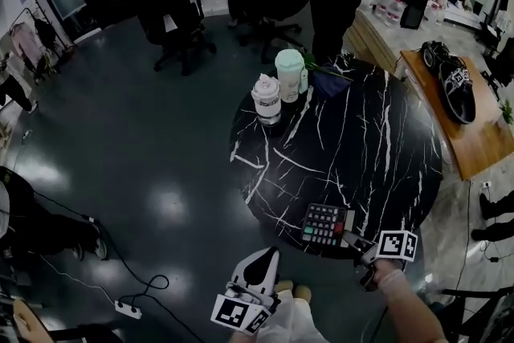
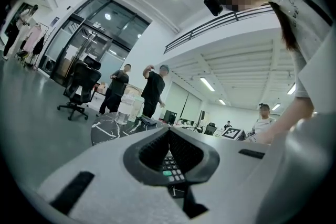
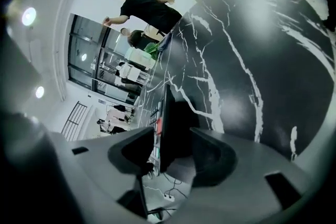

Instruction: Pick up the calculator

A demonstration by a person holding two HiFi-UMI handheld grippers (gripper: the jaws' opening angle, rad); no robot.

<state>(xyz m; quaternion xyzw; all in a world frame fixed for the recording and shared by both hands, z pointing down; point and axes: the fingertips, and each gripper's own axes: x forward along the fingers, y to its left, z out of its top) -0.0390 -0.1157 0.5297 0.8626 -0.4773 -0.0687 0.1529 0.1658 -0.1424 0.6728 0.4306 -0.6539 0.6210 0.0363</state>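
Observation:
The calculator [image 1: 324,225], dark with rows of grey keys and a few red and green ones, lies flat at the near edge of the round black marble table [image 1: 361,149]. My right gripper [image 1: 359,247] is at its near right corner. In the right gripper view the calculator [image 3: 163,123] stands edge-on between the jaws of that gripper [image 3: 170,139], which are wide apart with a gap on either side. My left gripper [image 1: 267,255] hangs just off the table rim, left of the calculator, its tips together. Its own view shows the keys [image 2: 170,168] low behind the closed tips [image 2: 169,131].
Two lidded cups [image 1: 266,96] [image 1: 289,75] and a dark cloth [image 1: 329,80] stand at the table's far edge. A wooden bench with headsets [image 1: 454,88] is to the right. Office chairs [image 1: 173,28] and standing people are beyond. A power strip [image 1: 128,308] and cables lie on the floor at left.

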